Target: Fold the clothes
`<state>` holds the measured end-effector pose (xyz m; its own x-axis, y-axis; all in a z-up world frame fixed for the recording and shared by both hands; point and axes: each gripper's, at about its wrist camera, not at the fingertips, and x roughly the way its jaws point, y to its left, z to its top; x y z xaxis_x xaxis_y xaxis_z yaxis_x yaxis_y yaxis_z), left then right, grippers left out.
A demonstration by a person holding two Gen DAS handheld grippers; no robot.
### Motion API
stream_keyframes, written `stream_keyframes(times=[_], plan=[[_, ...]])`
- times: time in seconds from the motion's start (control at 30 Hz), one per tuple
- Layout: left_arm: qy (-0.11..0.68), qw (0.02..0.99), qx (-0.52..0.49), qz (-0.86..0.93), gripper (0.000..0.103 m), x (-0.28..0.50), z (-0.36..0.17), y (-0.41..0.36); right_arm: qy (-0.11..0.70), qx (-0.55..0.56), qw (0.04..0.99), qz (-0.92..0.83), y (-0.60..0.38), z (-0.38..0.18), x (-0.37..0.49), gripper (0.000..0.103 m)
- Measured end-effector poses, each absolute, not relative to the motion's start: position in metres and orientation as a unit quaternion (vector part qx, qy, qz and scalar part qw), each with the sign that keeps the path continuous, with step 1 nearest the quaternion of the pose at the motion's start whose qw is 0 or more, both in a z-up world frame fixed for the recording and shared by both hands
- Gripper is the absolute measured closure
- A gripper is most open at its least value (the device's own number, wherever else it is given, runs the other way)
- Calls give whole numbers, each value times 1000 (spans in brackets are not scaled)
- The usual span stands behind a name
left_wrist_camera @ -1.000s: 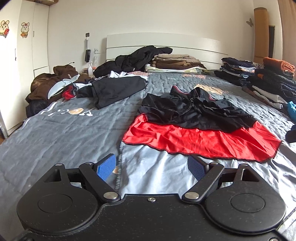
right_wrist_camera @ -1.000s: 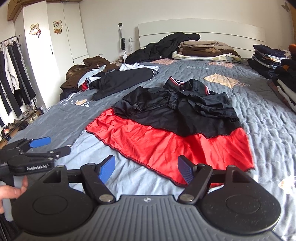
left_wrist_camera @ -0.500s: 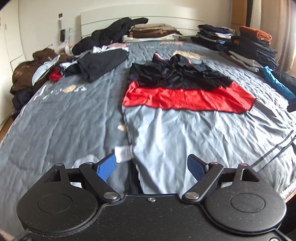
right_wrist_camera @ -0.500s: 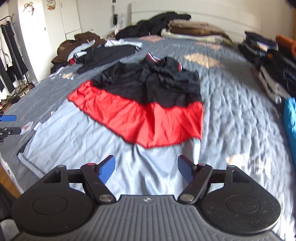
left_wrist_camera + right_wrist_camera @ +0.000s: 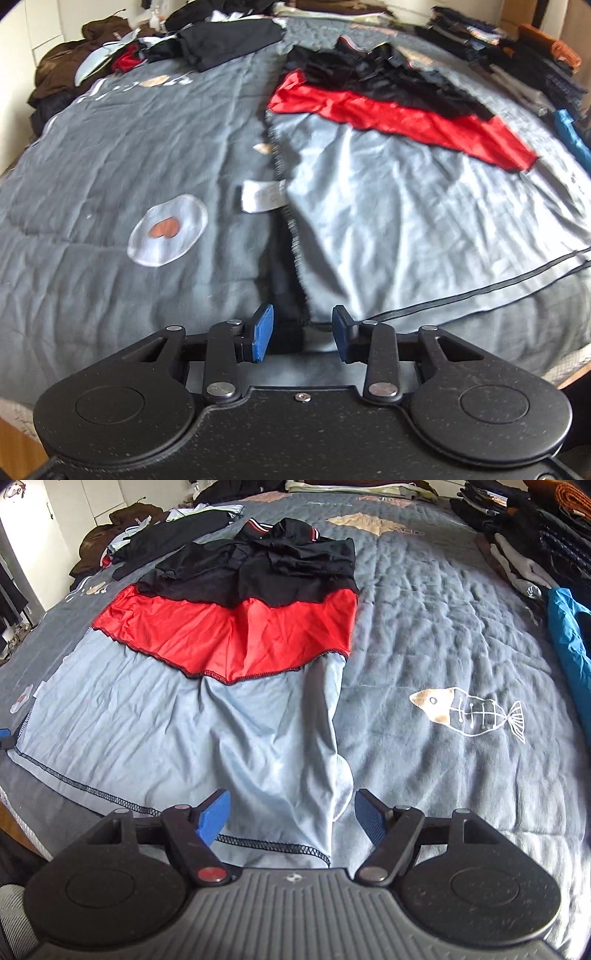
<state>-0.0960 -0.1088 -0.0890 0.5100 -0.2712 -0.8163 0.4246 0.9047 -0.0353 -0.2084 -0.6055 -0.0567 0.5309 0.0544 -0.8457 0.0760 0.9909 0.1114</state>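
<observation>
Your left gripper (image 5: 303, 334) sits at the near edge of the bed (image 5: 110, 155), its blue fingers (image 5: 263, 333) parted with a gap between them and nothing clamped. Straight ahead of that gap is the near left corner of the light blue garment (image 5: 406, 206), where its dark stitched side edge runs away from the fingers up the bed. A white label (image 5: 260, 196) juts out from that side edge, ahead of the left finger. Farther left of it, a pale oval patch with a heart (image 5: 167, 236) is printed on the grey bedspread.

Your right gripper (image 5: 291, 814) is also spread wide and holds nothing. The garment's near right corner lies between its fingers, with the stitched hem (image 5: 110, 798) running off to the left of the left finger. You cannot tell from this view whether the pads touch the cloth. A soft fold rises along the garment's right edge just ahead of the right finger. To the right of that finger a fish drawing (image 5: 469, 714) marks the bedspread.

Beyond both grippers, a red and black garment (image 5: 236, 602) lies across the far end of the light blue one. Stacks of folded clothes (image 5: 532, 528) sit far right, and a loose heap of dark clothes (image 5: 74, 70) sits far left.
</observation>
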Motion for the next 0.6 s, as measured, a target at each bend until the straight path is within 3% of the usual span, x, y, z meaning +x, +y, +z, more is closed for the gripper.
stream_keyframes(times=[0.3, 0.33, 0.37, 0.4, 0.6], plan=[[468, 859, 39, -205, 65, -88, -93, -101, 506, 89, 858, -16, -618, -77, -211, 29], [469, 857, 36, -213, 69, -88, -94, -102, 510, 90, 855, -15, -620, -78, -208, 29], [466, 854, 47, -225, 90, -90, -94, -106, 514, 88, 853, -15, -621, -79, -207, 30], [465, 854, 58, -227, 95, -92, -95, -109, 517, 89, 851, -15, -621, -81, -207, 29], [468, 852, 68, -223, 90, -92, -97, -112, 539, 118, 834, -10, -621, -95, -207, 30]])
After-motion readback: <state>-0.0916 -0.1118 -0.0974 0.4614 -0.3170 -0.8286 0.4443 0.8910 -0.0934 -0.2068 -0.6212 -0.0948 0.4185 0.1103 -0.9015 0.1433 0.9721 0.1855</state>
